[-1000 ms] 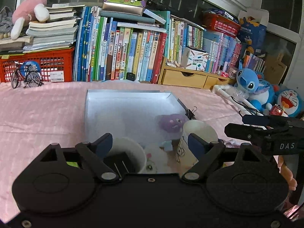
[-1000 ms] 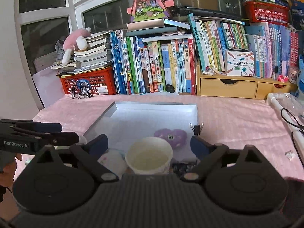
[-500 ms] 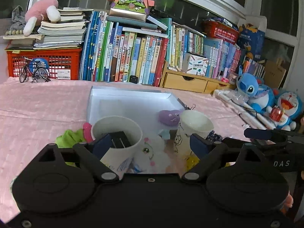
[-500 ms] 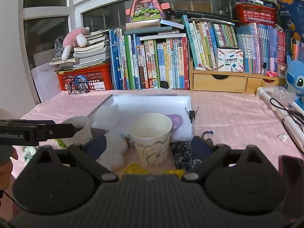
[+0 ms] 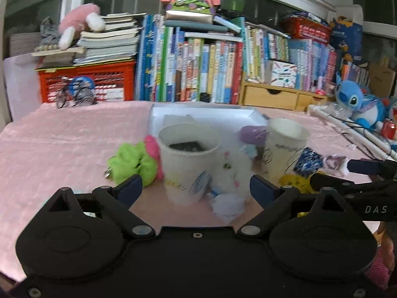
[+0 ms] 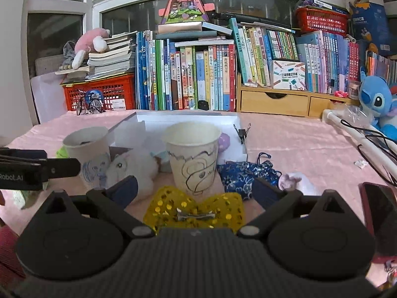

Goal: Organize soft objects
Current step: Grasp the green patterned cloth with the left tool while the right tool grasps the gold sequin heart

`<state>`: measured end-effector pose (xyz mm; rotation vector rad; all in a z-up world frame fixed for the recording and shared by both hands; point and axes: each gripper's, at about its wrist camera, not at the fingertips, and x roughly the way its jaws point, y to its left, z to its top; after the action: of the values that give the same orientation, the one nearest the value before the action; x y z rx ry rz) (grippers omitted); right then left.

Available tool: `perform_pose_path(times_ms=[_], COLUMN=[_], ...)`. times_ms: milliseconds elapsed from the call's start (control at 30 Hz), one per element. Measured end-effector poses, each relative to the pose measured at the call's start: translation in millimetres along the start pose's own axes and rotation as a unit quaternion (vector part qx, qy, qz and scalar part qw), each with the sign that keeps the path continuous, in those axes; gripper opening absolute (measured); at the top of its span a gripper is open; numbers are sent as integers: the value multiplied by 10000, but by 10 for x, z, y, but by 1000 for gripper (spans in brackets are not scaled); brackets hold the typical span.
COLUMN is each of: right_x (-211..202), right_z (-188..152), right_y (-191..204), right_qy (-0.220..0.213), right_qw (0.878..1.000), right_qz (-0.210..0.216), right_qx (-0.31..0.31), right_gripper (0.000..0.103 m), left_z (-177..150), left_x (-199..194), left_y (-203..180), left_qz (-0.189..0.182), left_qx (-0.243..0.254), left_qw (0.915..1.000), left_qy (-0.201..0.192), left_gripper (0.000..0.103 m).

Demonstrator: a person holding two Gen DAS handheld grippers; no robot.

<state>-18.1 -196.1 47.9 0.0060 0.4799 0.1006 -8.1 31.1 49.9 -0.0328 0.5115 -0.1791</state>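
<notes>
My left gripper is opening just short of a paper cup with a dark item inside; its pads touch nothing. A white plush, a green fluffy piece and a purple soft heart lie around that cup. My right gripper is opening too, over a yellow sequin bow and facing a second paper cup. A blue brocade pouch lies right of this cup. The white tray sits behind both cups.
A pink cloth covers the table. Books, a red crate and wooden drawers line the back. Blue plush toys, a white tube and cables lie at the right. A dark phone lies near my right gripper, a binder clip by the tray.
Both grippers have come down and levelled out. The cups and soft items now stand higher and larger in both views. Both pairs of jaws stand a little wider.
</notes>
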Motion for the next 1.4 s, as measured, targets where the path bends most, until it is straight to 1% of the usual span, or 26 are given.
perform_pose_path(times_ms=[100, 233, 300, 500, 667, 833, 1067, 1267, 1400], right_x=[26, 86, 106, 159, 193, 222, 261, 301, 330], right_z=[-80, -171, -206, -294, -349, -378, -390, -387, -385], right_y=[32, 80, 101, 181, 208, 222, 252, 258, 220], right_qy=[-87, -129, -135, -219, -200, -215, -165, -157, -151], right_qw=[9999, 9996, 9993, 9970, 9962, 9959, 9963, 9960, 9970], right_qz=[-33, -207, -269, -523, -567, -590, -489, -504, -531], right_qx=[-37, -140, -213, -531, -630, -651, -680, -716, -540], right_gripper=[103, 103, 103, 103, 103, 103, 103, 103, 103], left_z=[-124, -267, -324, -397, -415, -486, -577, -628, -623], left_x=[-42, -110, -147, -247, -239, -140, 101, 240, 298], left_y=[36, 55, 68, 153, 307, 472, 616, 667, 720], left_qz=[140, 587, 851, 1357, 1742, 2080, 2078, 2094, 2022], left_qx=[-10, 194, 273, 238, 142, 12, -31, -105, -226], left_qw=[9999, 9978, 9953, 9875, 9810, 9755, 9778, 9776, 9791], left_qy=[-40, -221, -360, -765, -846, -718, -281, -168, -78], left_gripper=[93, 95, 97, 101, 101, 102, 102, 102, 102])
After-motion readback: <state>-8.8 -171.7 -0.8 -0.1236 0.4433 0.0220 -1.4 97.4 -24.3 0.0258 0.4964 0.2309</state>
